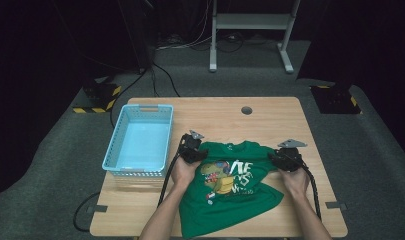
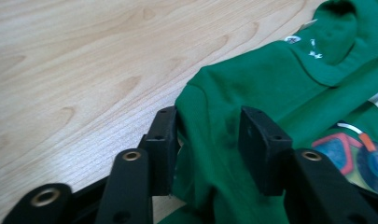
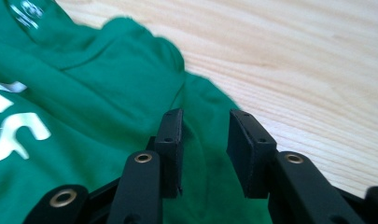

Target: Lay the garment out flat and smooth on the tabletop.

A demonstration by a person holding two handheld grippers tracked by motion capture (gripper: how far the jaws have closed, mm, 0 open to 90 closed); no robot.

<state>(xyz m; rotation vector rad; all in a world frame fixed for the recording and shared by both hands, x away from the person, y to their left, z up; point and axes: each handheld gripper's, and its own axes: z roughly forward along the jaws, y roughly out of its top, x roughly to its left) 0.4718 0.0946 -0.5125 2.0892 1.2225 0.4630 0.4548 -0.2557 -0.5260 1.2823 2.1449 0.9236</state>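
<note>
Left claw [image 2: 207, 140]: jaws part-open, straddling a raised fold of the green T-shirt [image 1: 230, 192] at its shoulder. Right claw [image 3: 205, 140]: likewise part-open over the opposite shoulder fold. Shirt lies on the tabletop [image 1: 270, 115], beside the blue basket [image 1: 140, 142].

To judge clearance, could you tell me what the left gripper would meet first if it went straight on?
The left gripper already has the green T-shirt between its jaws; beyond the shoulder fold lies bare wooden table, probably nothing else.

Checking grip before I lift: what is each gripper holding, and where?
Each straddles a fold of the green T-shirt near a shoulder: left gripper, right gripper. Jaws stand apart; a firm hold cannot be told.
</note>
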